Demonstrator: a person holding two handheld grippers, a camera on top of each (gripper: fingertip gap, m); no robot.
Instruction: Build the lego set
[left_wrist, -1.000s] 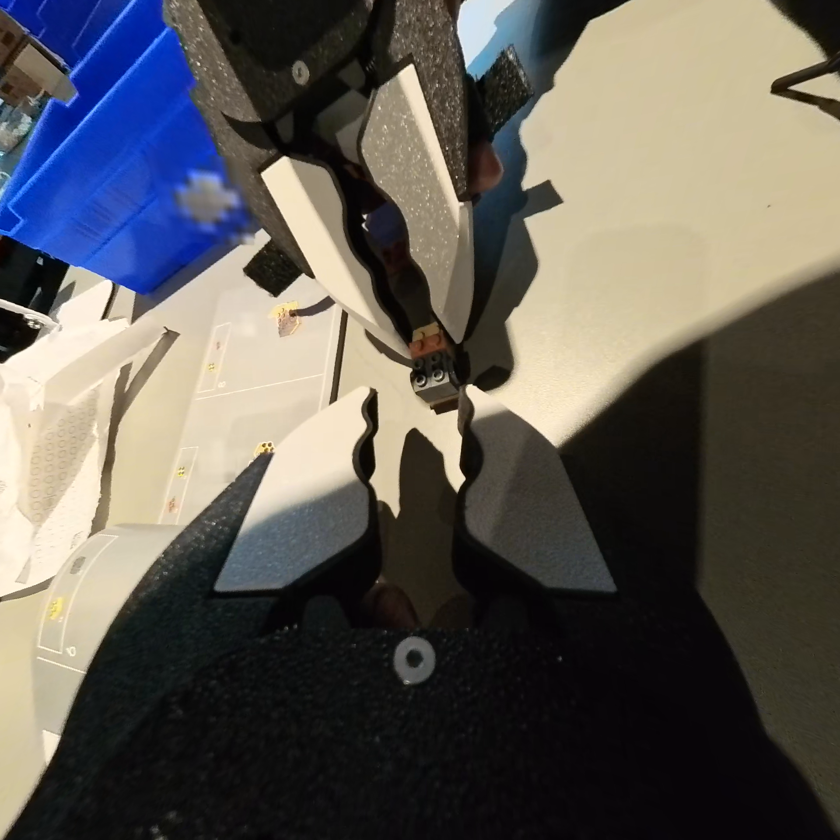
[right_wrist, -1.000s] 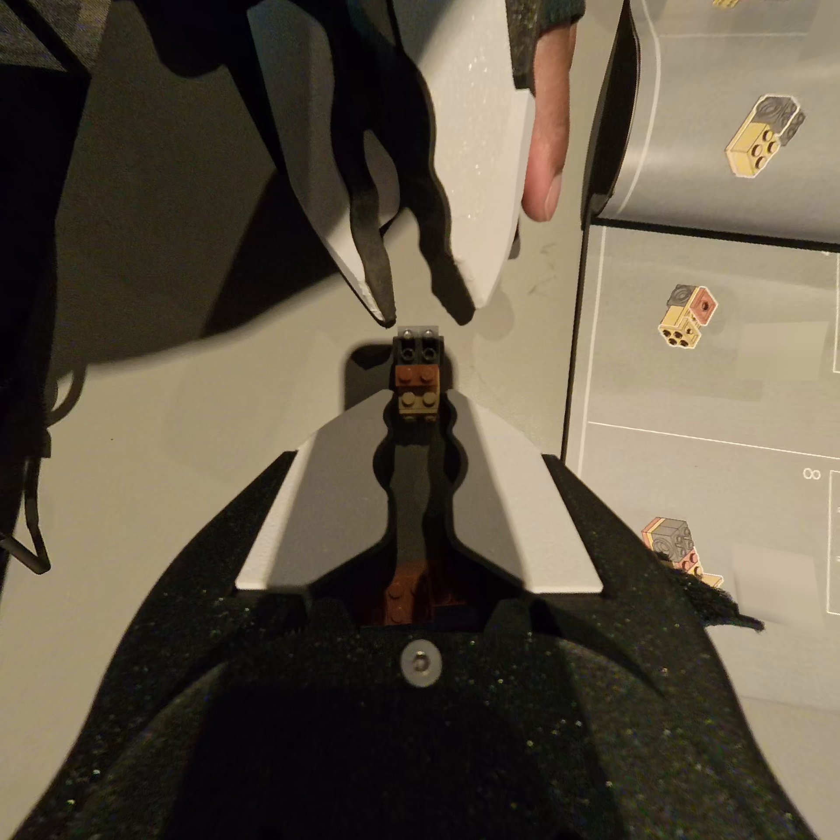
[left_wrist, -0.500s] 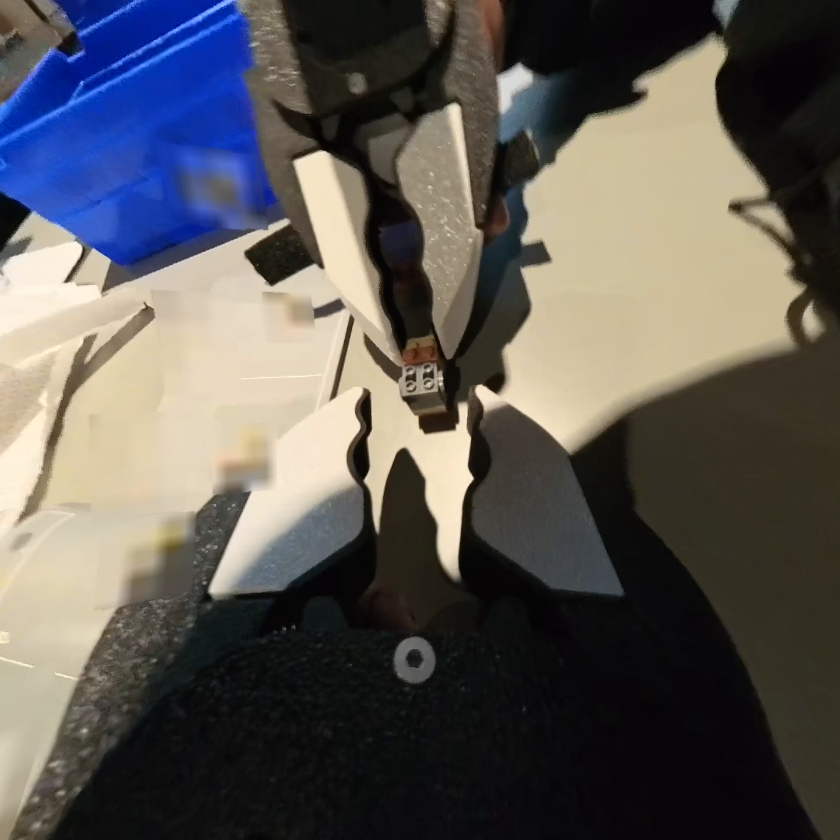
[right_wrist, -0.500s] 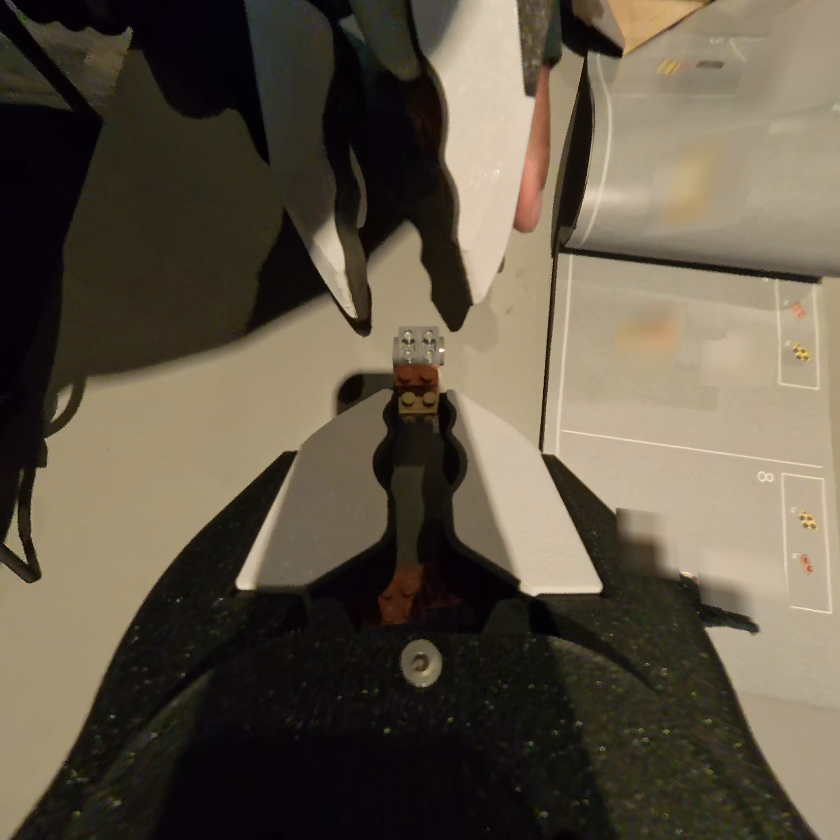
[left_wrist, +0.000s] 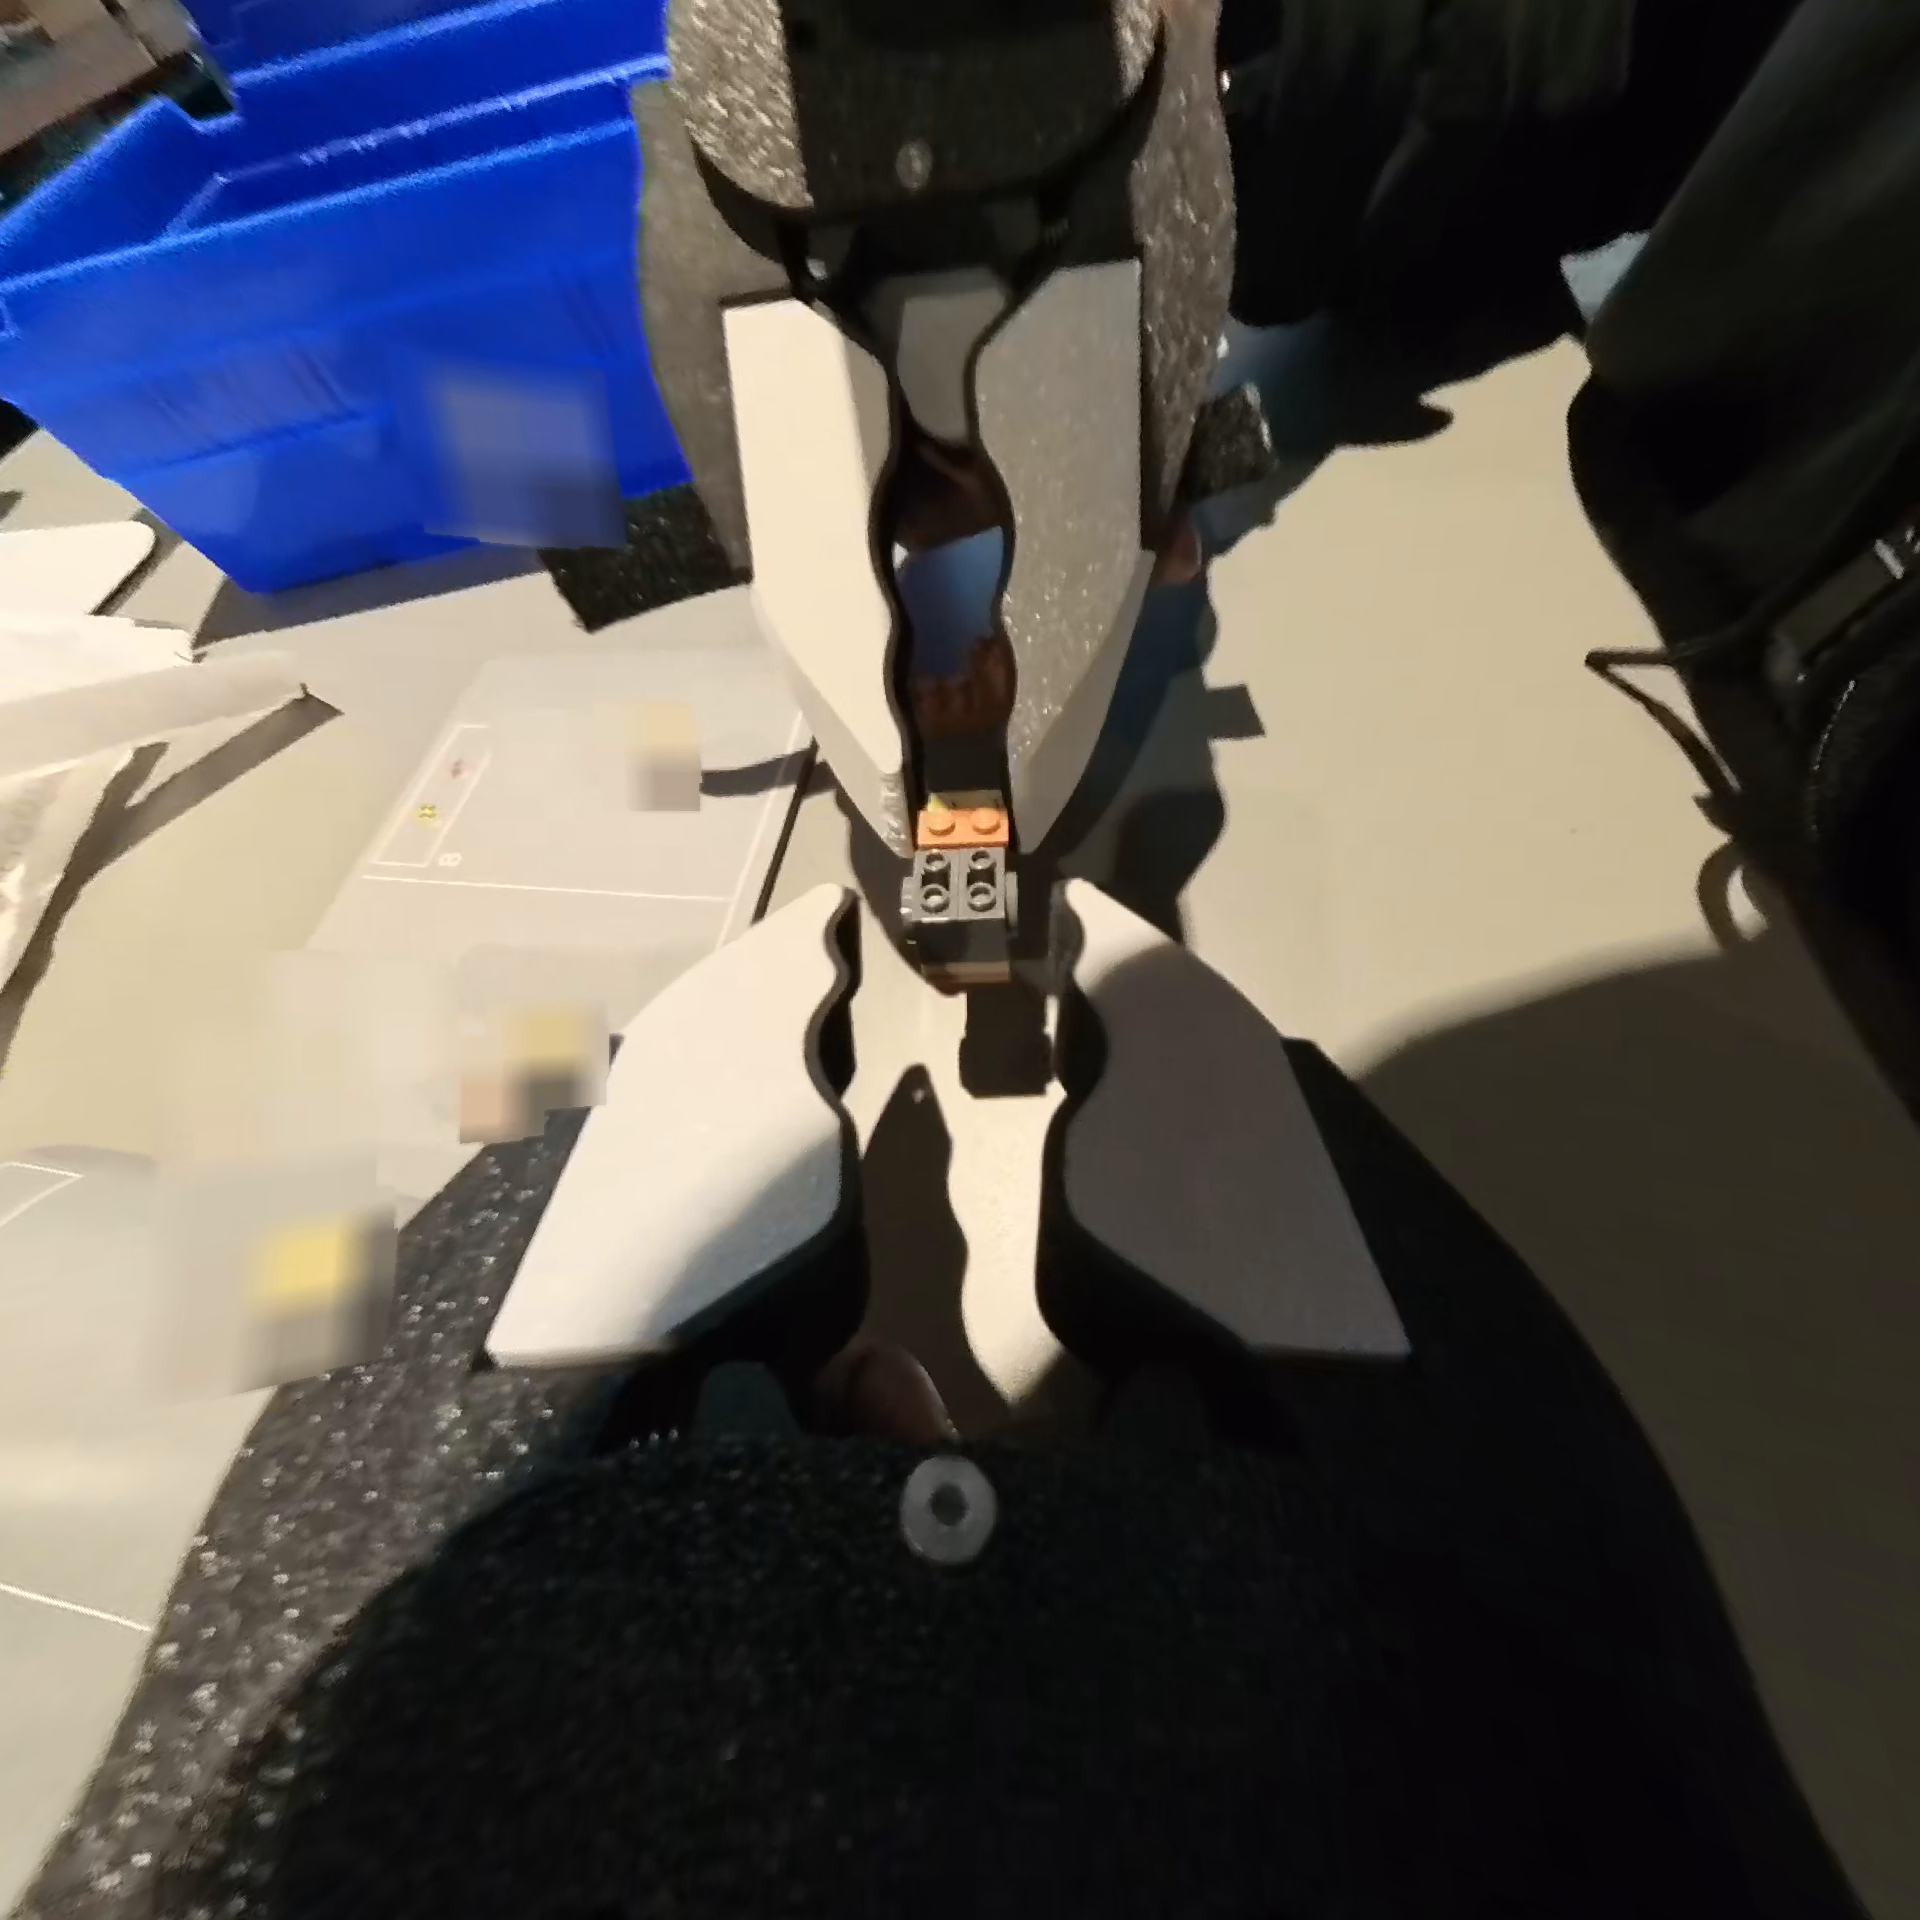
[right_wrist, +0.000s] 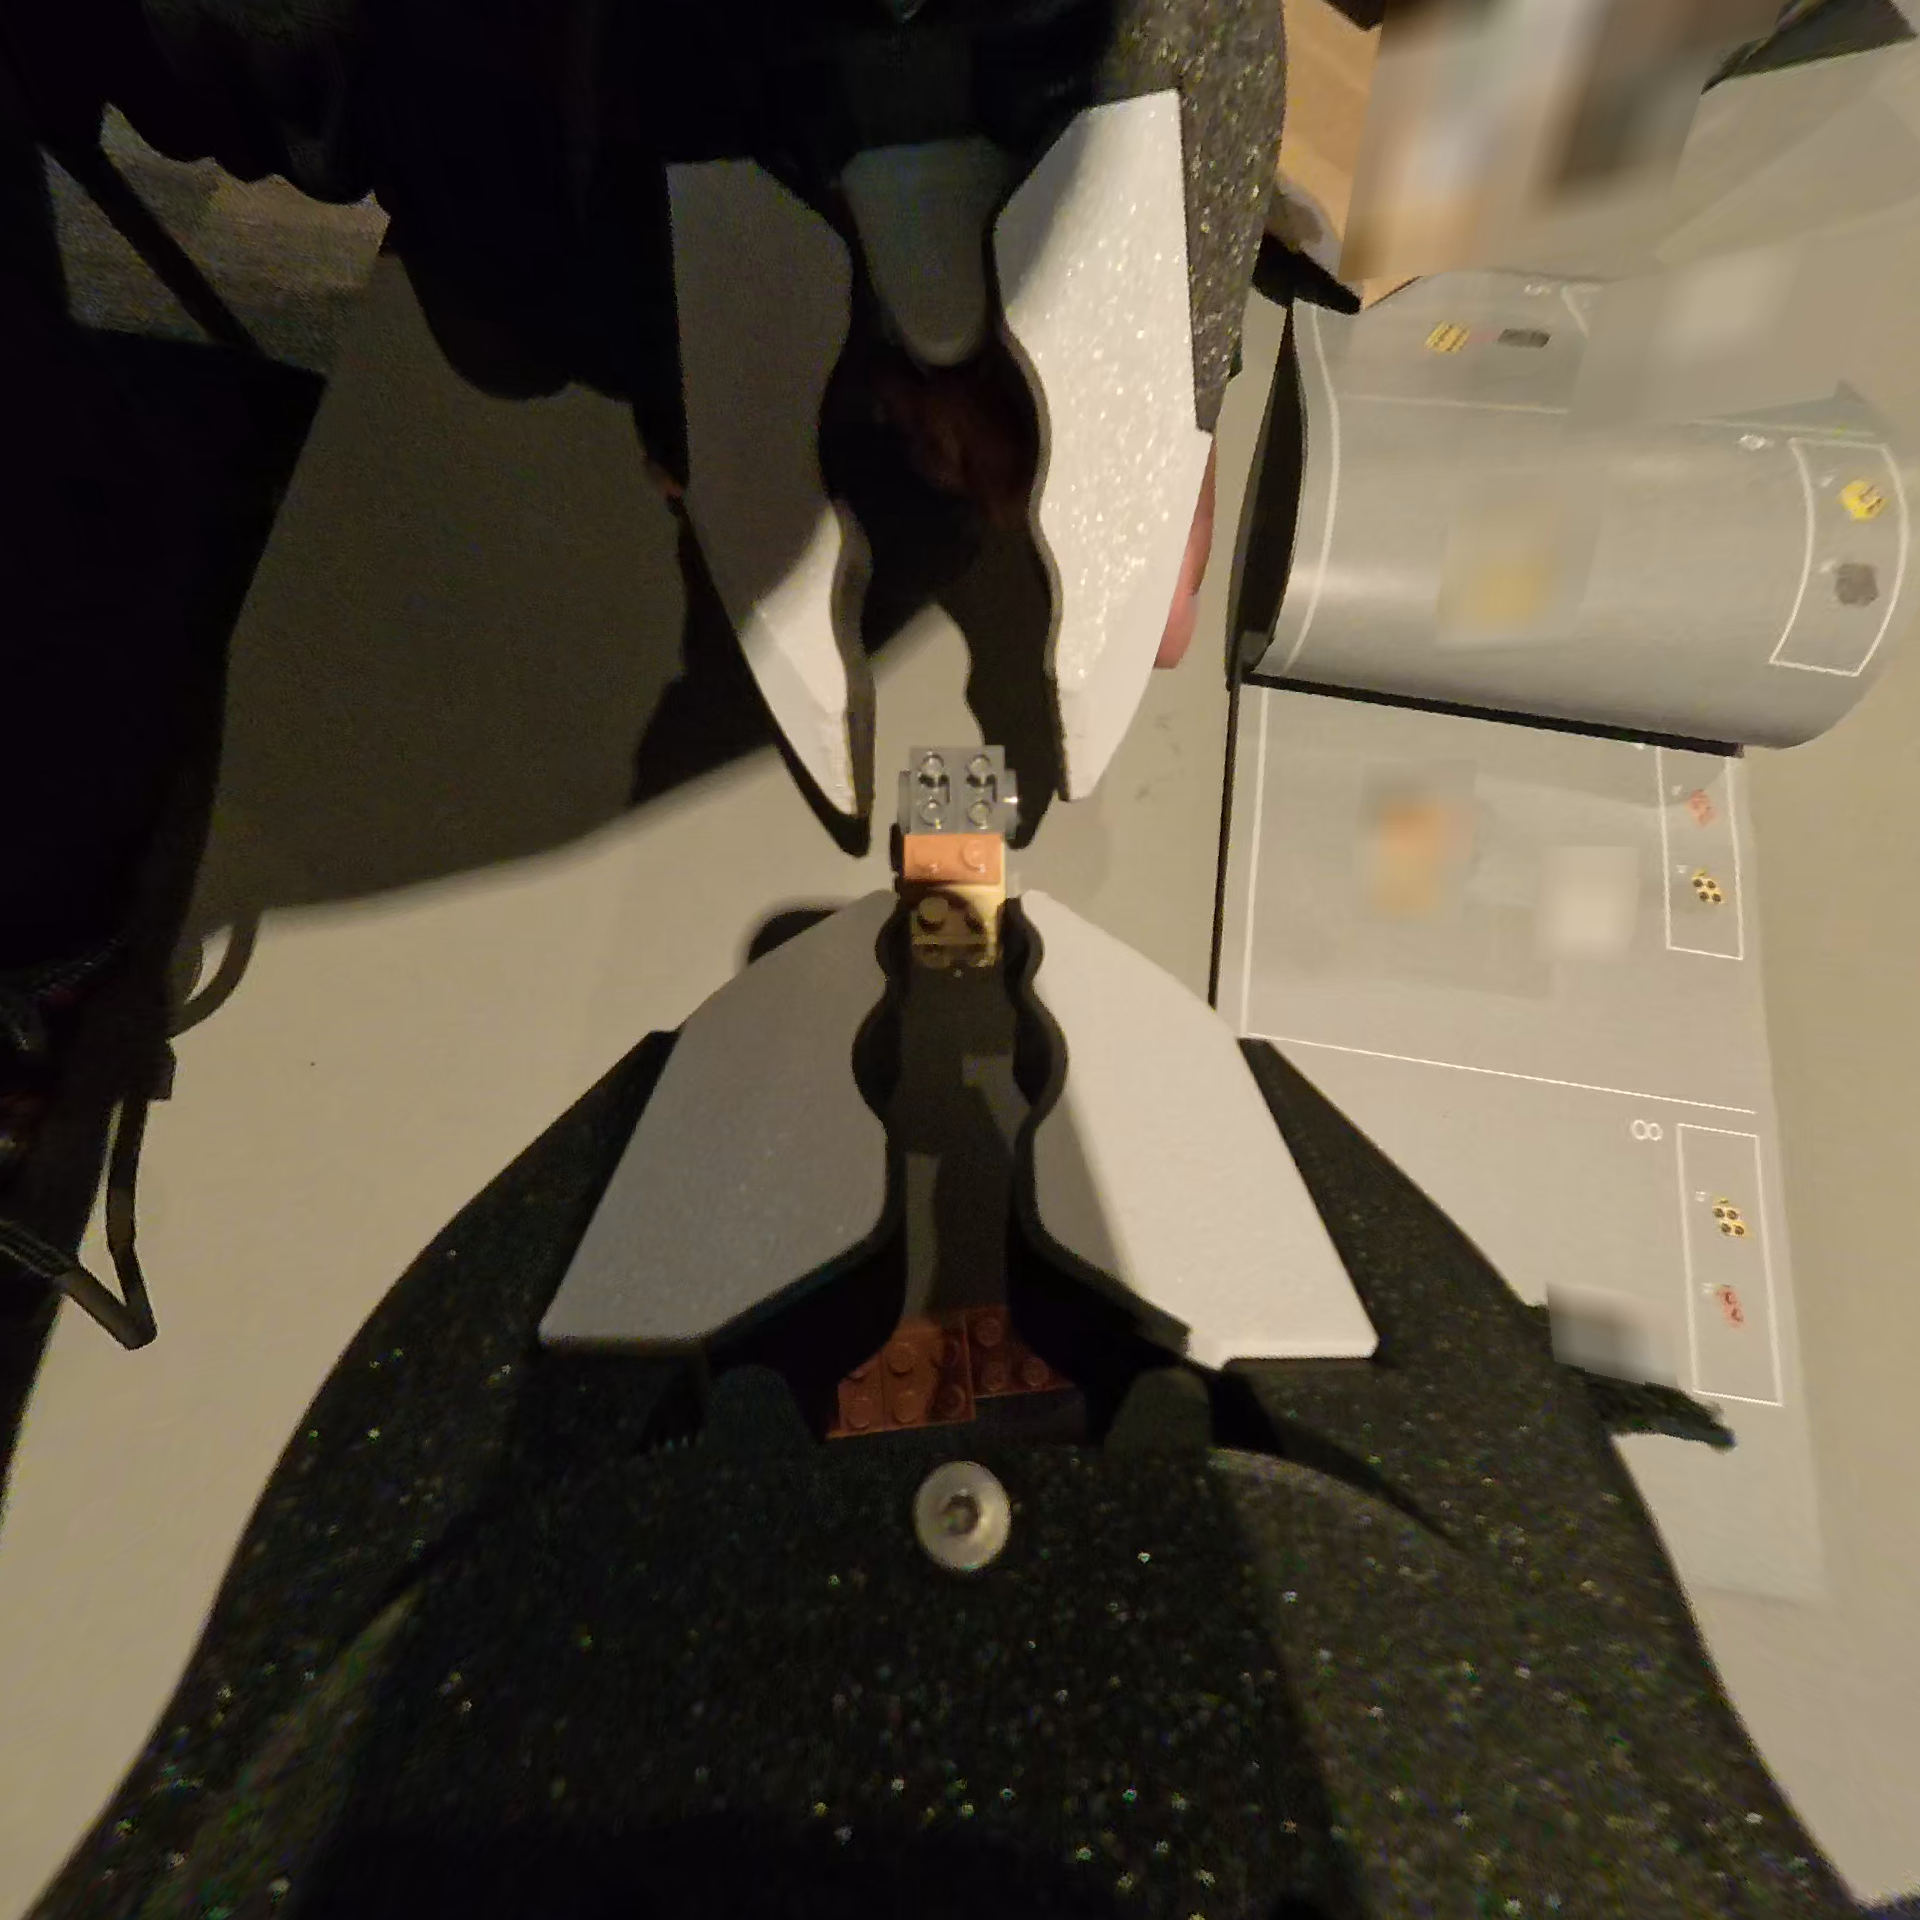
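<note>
Holding the small brick stack (right_wrist: 953, 862) by its tan end, the right gripper (right_wrist: 956, 925) is pinched narrow on it, so the grey studded brick (right_wrist: 954, 790) sticks out in front, clear above the desk (right_wrist: 416, 935). The left gripper (left_wrist: 954, 935) faces it with its jaws spread wide, one fingertip on either side of that grey end and, as far as I can tell, not yet touching it.

The stack should be light, hard and rigid, but it is only pressed together, so a sideways shove would likely snap a joint or twist it out of the pinch. The smooth plastic sides are probably slippery; the flat side faces of the grey brick look like the best place for the left gripper to close, squarely and not on the studs.

It runs grey, then orange (left_wrist: 962, 826), then tan (right_wrist: 951, 930), each piece two studs wide. An open instruction booklet (right_wrist: 1455, 935) lies on the desk to the right, and a blue bin (left_wrist: 312, 260) stands beyond.
</note>
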